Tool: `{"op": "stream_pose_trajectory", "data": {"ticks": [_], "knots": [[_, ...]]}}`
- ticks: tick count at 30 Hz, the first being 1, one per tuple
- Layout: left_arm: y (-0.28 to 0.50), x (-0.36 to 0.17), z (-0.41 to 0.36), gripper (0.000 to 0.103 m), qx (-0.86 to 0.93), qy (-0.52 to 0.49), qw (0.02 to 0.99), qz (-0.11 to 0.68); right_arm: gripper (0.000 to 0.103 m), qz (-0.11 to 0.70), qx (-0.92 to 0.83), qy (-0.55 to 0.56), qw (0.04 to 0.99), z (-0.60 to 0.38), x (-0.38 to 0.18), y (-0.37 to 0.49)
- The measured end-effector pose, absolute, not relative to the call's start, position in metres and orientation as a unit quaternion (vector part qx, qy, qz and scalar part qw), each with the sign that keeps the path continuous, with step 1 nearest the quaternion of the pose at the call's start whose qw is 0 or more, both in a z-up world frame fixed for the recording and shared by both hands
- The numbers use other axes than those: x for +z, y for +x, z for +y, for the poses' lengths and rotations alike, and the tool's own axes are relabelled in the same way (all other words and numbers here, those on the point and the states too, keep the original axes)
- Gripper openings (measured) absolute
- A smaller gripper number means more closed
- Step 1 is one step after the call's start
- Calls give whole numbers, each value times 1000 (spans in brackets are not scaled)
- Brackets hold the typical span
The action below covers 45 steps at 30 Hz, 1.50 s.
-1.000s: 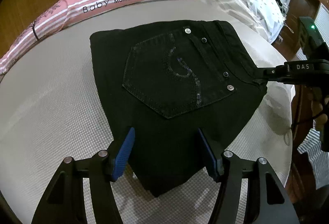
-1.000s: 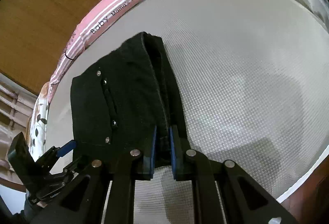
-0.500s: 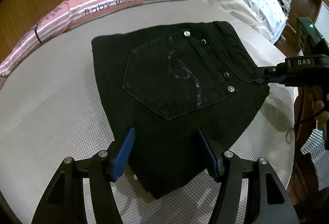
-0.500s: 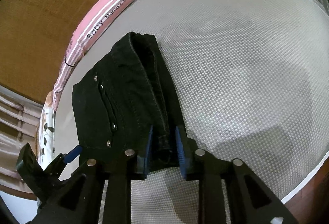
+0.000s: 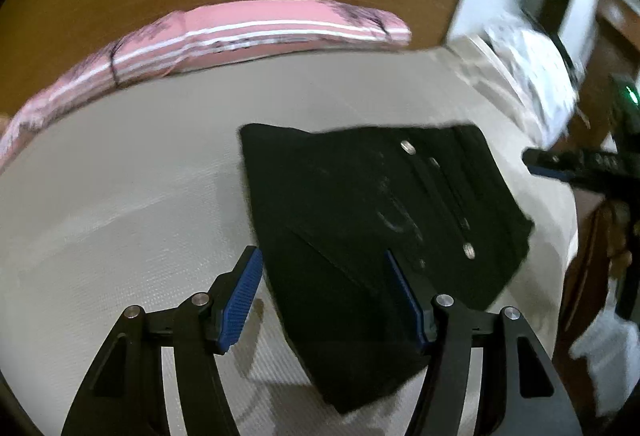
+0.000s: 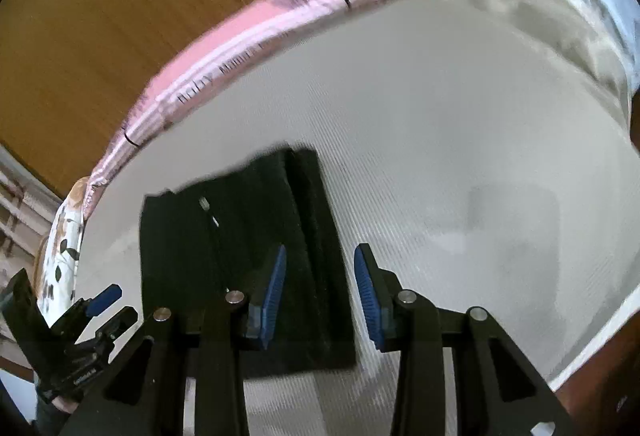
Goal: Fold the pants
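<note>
On the bed point(image 5: 120, 195), black pants point(image 5: 360, 220) lie folded flat, rivets showing

A pink striped pillow point(image 5: 256, 35) lies far beyond the jaws, against a woven wooden wall point(image 6: 120, 15). Cream bedding point(image 6: 540, 19) lies beyond, to their right.

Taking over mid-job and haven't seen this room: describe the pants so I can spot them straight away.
Find the wide pale woven-textured bed surface below the wooden headboard and long pink striped pillow. The black folded denim pants lie flat there, a compact dark bundle with silver rivets, the only dark item on it.
</note>
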<state>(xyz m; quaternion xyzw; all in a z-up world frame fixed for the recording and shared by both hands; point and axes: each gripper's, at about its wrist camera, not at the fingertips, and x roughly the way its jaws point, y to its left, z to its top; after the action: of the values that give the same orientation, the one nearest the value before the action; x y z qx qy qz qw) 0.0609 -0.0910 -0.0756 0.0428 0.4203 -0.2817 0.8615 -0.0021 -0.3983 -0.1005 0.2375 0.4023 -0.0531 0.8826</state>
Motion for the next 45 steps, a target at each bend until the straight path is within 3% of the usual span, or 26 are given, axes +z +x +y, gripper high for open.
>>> {"op": "stream_pose_trajectory", "data": {"ticks": [4, 8, 14, 21, 25, 28, 32, 35, 45], "knots": [[85, -83, -80, 63, -265, -23, 854, 448, 32, 392, -28, 219, 893, -387, -85, 22], [90, -95, -84, 63, -264, -14, 845, 466, 29, 399, -16, 199, 895, -374, -83, 48], [92, -122, -93, 63, -262, -3, 824, 502, 18, 449, -27, 185, 874, -372, -119, 74], [99, -120, -87, 63, -269, -26, 817, 509, 18, 464, -12, 202, 862, -382, -137, 74], [104, -123, -72, 63, -281, -67, 799, 527, 26, 462, 41, 243, 852, -400, -130, 60], [111, -131, -67, 63, -297, -104, 770, 555, 43, 465, 74, 285, 835, -424, -137, 48], [117, -134, -68, 63, -315, -144, 743, 573, 45, 486, 120, 335, 798, -446, -156, 41], [120, -138, -70, 63, -327, -167, 723, 586, 59, 506, 151, 352, 773, -452, -169, 41], [135, -143, -79, 66, -350, -194, 719, 568, 59, 507, 228, 346, 756, -447, -183, 75]]}}
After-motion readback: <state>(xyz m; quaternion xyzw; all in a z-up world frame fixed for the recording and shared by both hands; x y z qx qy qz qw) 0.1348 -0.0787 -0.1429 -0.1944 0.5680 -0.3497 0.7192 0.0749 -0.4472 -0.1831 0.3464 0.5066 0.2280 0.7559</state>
